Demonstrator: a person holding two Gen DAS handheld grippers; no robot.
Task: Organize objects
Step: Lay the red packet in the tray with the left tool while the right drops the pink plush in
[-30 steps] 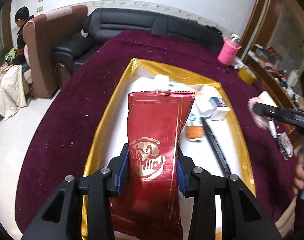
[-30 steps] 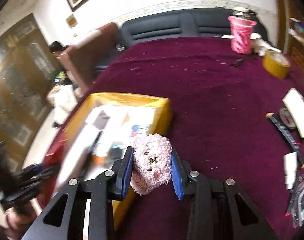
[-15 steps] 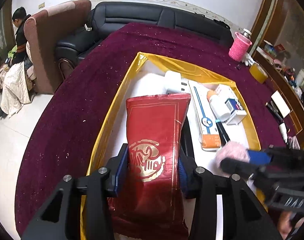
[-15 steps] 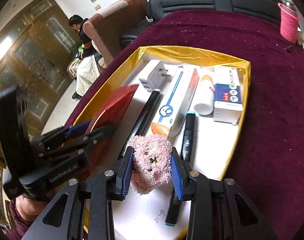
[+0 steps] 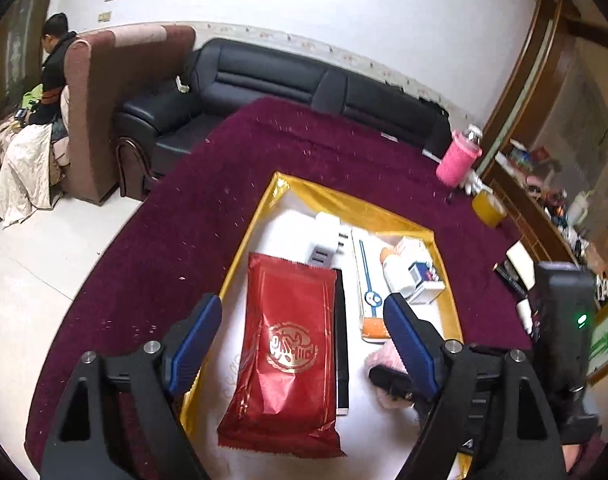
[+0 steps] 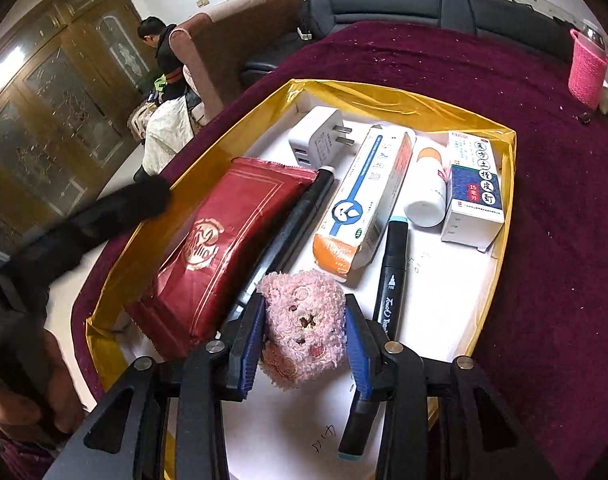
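Observation:
A gold-rimmed tray [image 5: 240, 264] with a white floor sits on the maroon tablecloth. A red foil packet [image 5: 288, 340] lies flat in its left part. My left gripper [image 5: 300, 304] hovers above the packet, open, jaws still opening and both pads clear of it. In the right wrist view the tray [image 6: 384, 96] holds the red packet [image 6: 220, 240]. My right gripper [image 6: 304, 304] is low over the tray's near end. A pink plush toy [image 6: 304, 328] fills the gap between its pads, and the jaws are beginning to open.
Inside the tray lie a white charger [image 6: 316, 140], a toothpaste box [image 6: 364, 204], a white bottle [image 6: 426, 196], a medicine box [image 6: 474, 192] and a black marker [image 6: 390, 280]. A pink cup [image 5: 458, 160] and a yellow tape roll [image 5: 488, 208] stand on the cloth. A person sits beyond the sofa.
My left gripper opened, let go of the red packet and rose; the packet now lies in the tray. The right gripper carried the plush toy from the cloth to over the tray.

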